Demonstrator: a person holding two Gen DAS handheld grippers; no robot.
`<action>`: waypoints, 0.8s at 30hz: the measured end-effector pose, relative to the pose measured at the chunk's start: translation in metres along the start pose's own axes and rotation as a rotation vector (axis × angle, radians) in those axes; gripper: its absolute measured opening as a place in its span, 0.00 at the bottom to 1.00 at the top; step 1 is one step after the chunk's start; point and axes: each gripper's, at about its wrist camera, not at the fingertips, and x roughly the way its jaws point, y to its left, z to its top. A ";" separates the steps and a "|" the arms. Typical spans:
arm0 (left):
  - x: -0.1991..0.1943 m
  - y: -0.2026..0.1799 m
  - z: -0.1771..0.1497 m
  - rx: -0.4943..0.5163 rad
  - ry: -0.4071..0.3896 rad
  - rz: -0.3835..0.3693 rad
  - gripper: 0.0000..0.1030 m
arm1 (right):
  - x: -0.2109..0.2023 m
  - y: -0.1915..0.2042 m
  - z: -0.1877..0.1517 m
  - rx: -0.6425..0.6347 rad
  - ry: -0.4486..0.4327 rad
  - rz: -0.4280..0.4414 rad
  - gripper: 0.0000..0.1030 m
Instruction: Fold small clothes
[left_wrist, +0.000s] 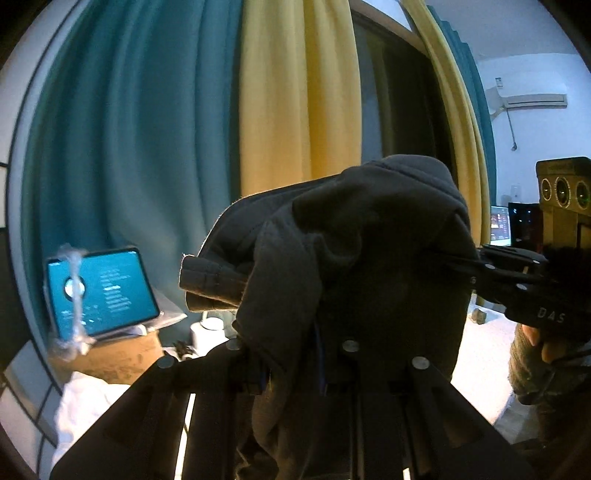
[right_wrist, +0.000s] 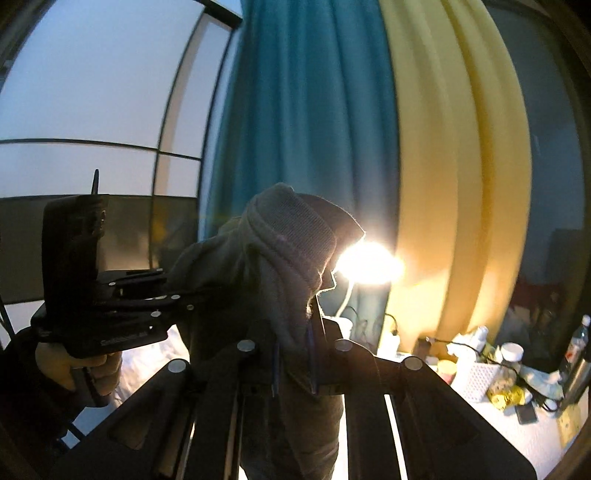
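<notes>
A dark grey garment (left_wrist: 354, 258) with a ribbed cuff (right_wrist: 291, 229) is held up in the air between both grippers. My left gripper (left_wrist: 291, 369) is shut on its lower edge, and the cloth drapes over the fingers. My right gripper (right_wrist: 291, 365) is shut on another part of the same garment (right_wrist: 266, 295). Each gripper shows in the other's view: the right one (left_wrist: 480, 273) at the right, the left one (right_wrist: 177, 295) at the left, both pinching the cloth. The fingertips are hidden by fabric.
Teal and yellow curtains (left_wrist: 221, 129) hang behind. A tablet (left_wrist: 99, 291) stands on a cardboard box (left_wrist: 122, 354) at the left. A bright lamp (right_wrist: 365, 262) glares. A cluttered white table (right_wrist: 498, 369) with bottles and a basket is at the right. White bedding (left_wrist: 85, 402) lies below.
</notes>
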 end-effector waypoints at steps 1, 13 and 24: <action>-0.001 0.003 0.000 0.001 -0.002 0.007 0.16 | 0.000 0.005 0.003 -0.007 -0.005 0.013 0.12; -0.050 0.030 -0.008 0.022 0.025 0.101 0.16 | 0.007 0.050 0.012 -0.041 -0.013 0.155 0.12; -0.034 0.036 -0.032 0.022 0.150 0.106 0.16 | 0.035 0.057 -0.006 0.001 0.089 0.174 0.12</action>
